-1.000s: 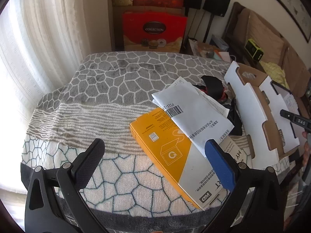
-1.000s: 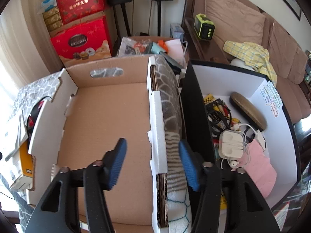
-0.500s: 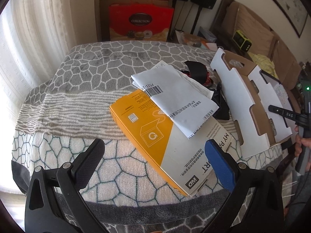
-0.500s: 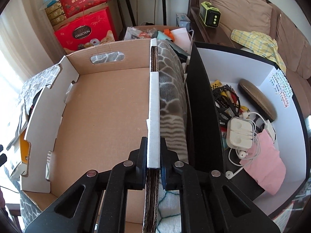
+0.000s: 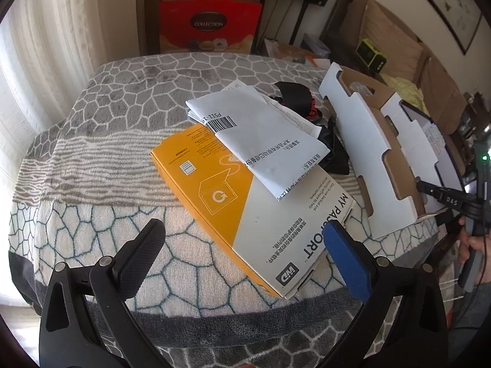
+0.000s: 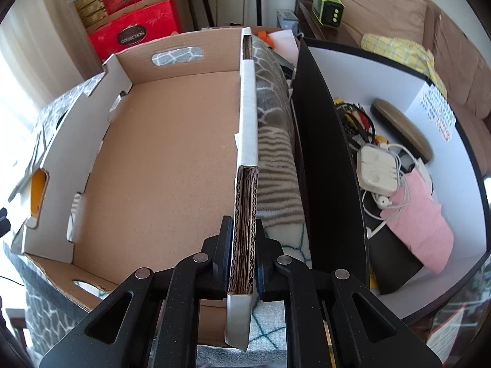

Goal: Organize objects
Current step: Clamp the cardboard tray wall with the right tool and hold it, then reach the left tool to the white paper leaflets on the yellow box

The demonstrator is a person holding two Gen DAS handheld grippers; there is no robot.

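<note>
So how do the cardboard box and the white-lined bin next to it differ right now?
The cardboard box shows a bare brown floor with nothing on it; the white-lined bin holds cables, a white earphone case and a pink cloth. The box's near wall is clamped in the right gripper; nothing grips the bin. The box has cut-out handles; the bin's walls show none. Both sit open-topped, side by side on the patterned blanket.

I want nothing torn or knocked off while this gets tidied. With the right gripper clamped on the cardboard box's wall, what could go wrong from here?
1. The right gripper pinches only the thin corrugated wall of the brown cardboard box; pulling there might bend or tear it.
2. The folded white paper lies loose on the yellow-and-white carton; it may slide off if the carton is lifted.
3. That carton sits near the blanket's edge and could be nudged off.
</note>
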